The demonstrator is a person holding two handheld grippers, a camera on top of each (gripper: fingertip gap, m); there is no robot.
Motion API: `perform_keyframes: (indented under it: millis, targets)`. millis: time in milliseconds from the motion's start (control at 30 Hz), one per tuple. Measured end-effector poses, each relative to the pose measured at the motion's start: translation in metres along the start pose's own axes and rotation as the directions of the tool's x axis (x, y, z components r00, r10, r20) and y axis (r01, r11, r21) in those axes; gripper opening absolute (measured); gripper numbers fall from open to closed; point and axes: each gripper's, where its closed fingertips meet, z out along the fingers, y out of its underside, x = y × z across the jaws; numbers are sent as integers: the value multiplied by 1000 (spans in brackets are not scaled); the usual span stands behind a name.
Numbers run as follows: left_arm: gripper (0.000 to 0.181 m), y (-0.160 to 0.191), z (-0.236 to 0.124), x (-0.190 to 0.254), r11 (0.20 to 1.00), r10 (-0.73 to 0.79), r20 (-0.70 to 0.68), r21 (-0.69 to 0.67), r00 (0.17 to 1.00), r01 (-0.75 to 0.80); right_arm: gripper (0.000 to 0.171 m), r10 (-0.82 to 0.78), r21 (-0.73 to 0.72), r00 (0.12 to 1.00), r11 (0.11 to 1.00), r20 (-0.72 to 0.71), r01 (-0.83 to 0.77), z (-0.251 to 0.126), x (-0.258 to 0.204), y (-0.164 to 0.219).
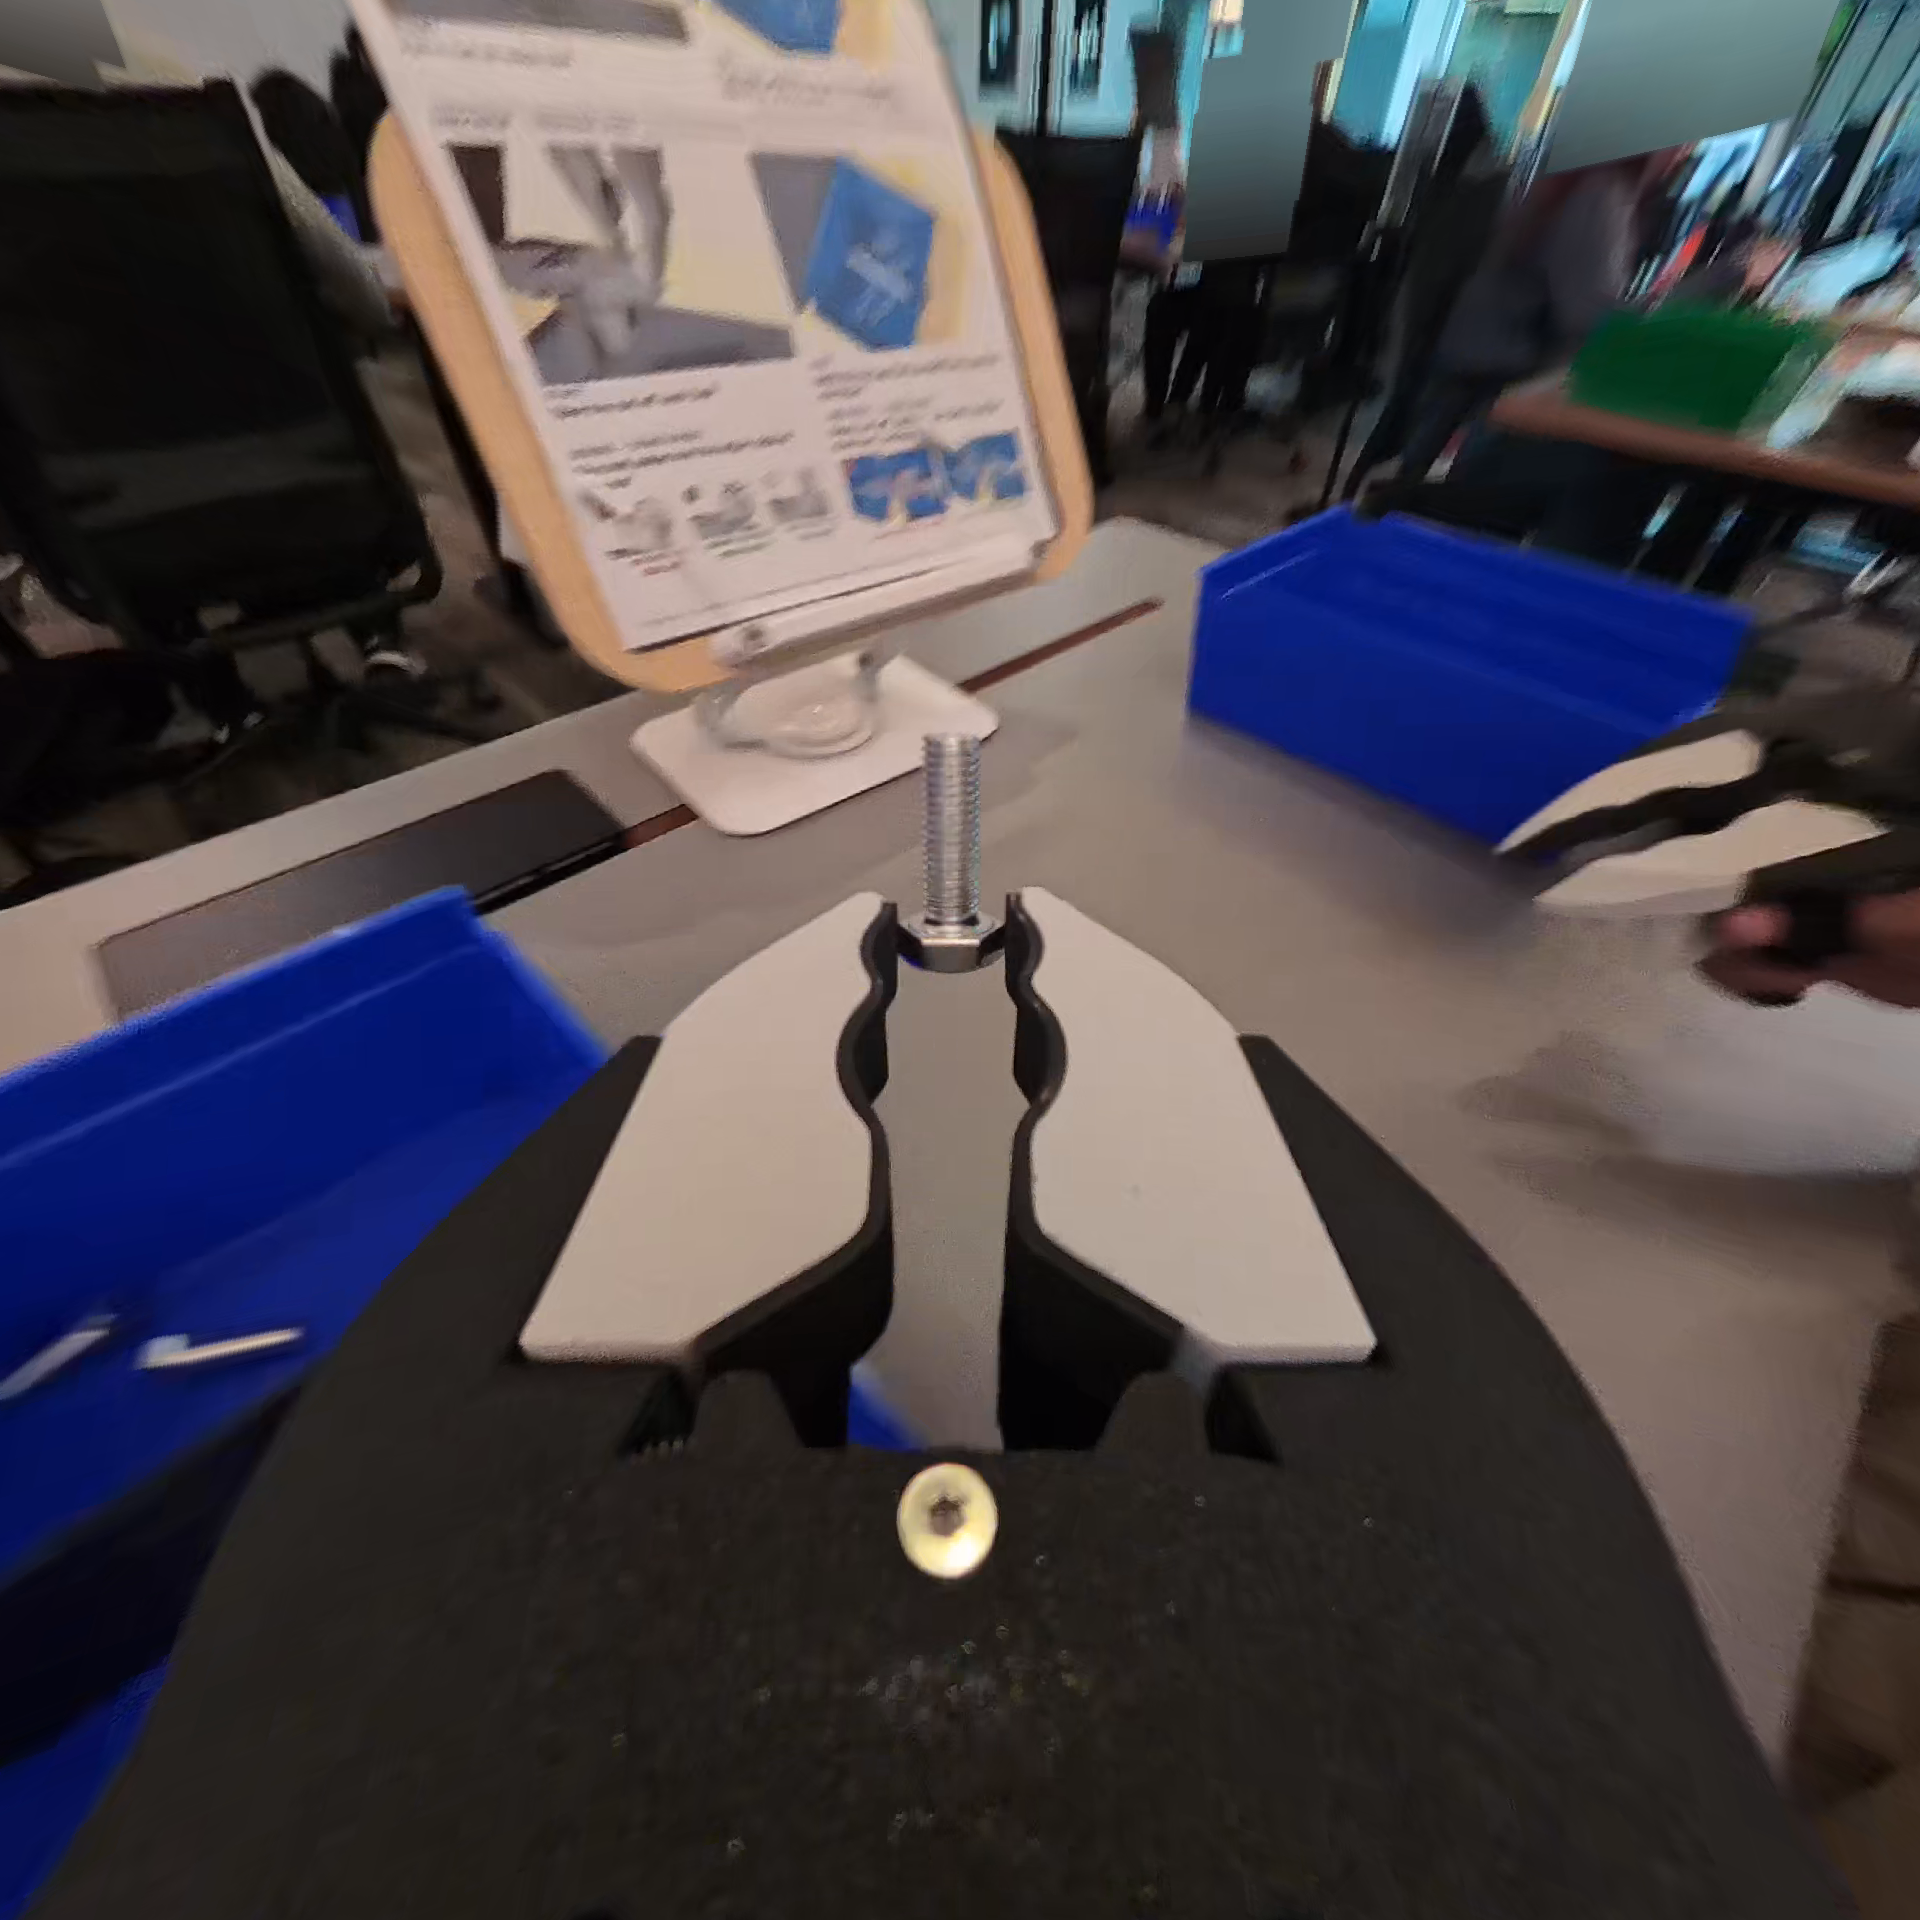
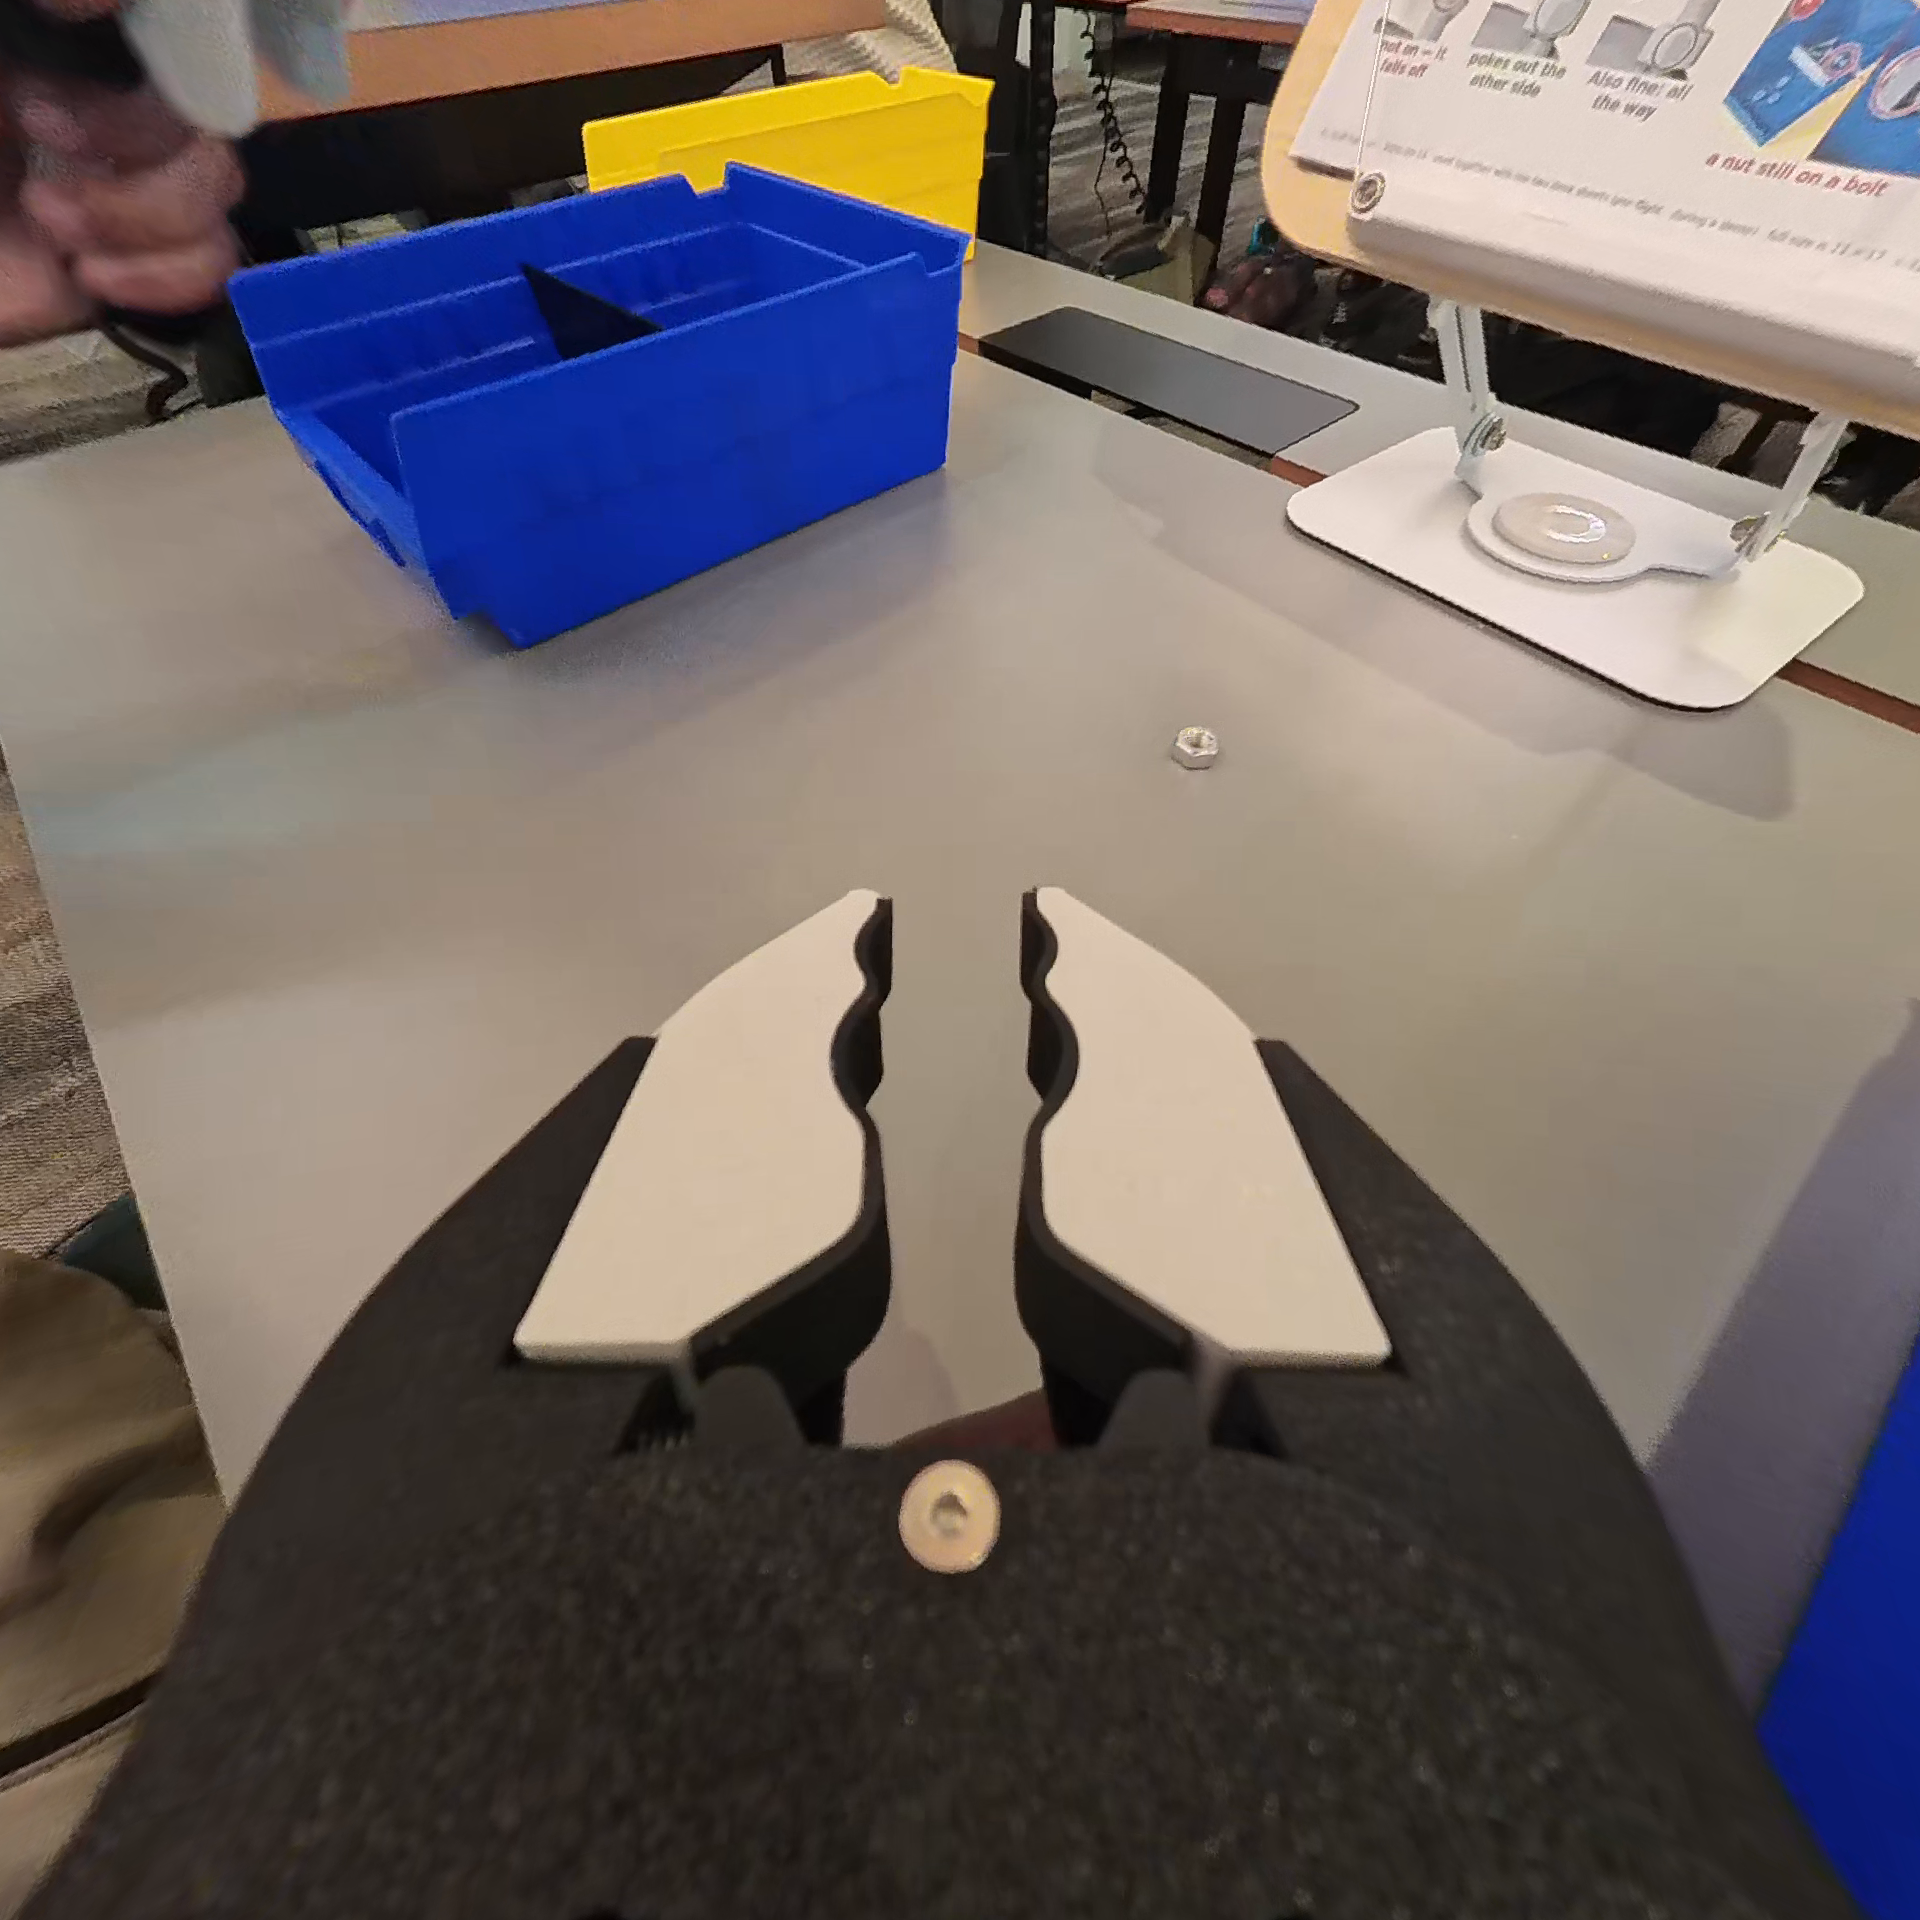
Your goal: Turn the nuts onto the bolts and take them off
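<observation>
Left wrist view has my left tongs clenched on the hex head of a bolt, pinched right at the fingertips, with the threaded shank standing upright above them and bare of any nut. Below lies the grey surface. A blue bin sits close on the left with a few blurred silvery pieces inside, and a second blue bin stands farther off to the right. Straight ahead, a printed instruction sheet is propped on a tilted board with a white stand. My right tongs show at the right edge, smeared by motion, so from here I cannot tell their state.

Right wrist view settles that: my right tongs are released, the fingers apart with only grey surface showing between them, grasping nothing. A single nut lies flat on the surface ahead and a little right of the fingertips, well apart from them, near the white base of the stand. A blue bin with a black divider sits to the far left, a yellow bin just behind it.
</observation>
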Motion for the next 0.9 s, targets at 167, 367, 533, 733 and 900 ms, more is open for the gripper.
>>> perform_keyframes:
  millis: [167, 367, 533, 733, 900]
  targets:
    - [19, 39, 7, 64, 996, -61, -42, 60, 997, 64, 23, 18, -13, 1000, 1000, -11, -18, -2, -6, 8]
    - [19, 69, 24, 99, 988, -134, -181, 55, 974, 146, 24, -24, -51, 999, 998, -49, 21, 1, 2, 10]
    - [19, 92, 43, 119, 977, -188, -293, 38, 937, 208, 27, -134, -167, 990, 978, -39, 126, 56, 40, -2]
    - [19, 97, 42, 132, 974, -177, -357, 73, 917, 216, 32, -262, -394, 958, 874, 114, 286, 150, 73, 9]
    - [19, 94, 37, 135, 965, -187, -406, 93, 895, 244, 31, -292, -469, 936, 811, 195, 350, 185, 88, 29]
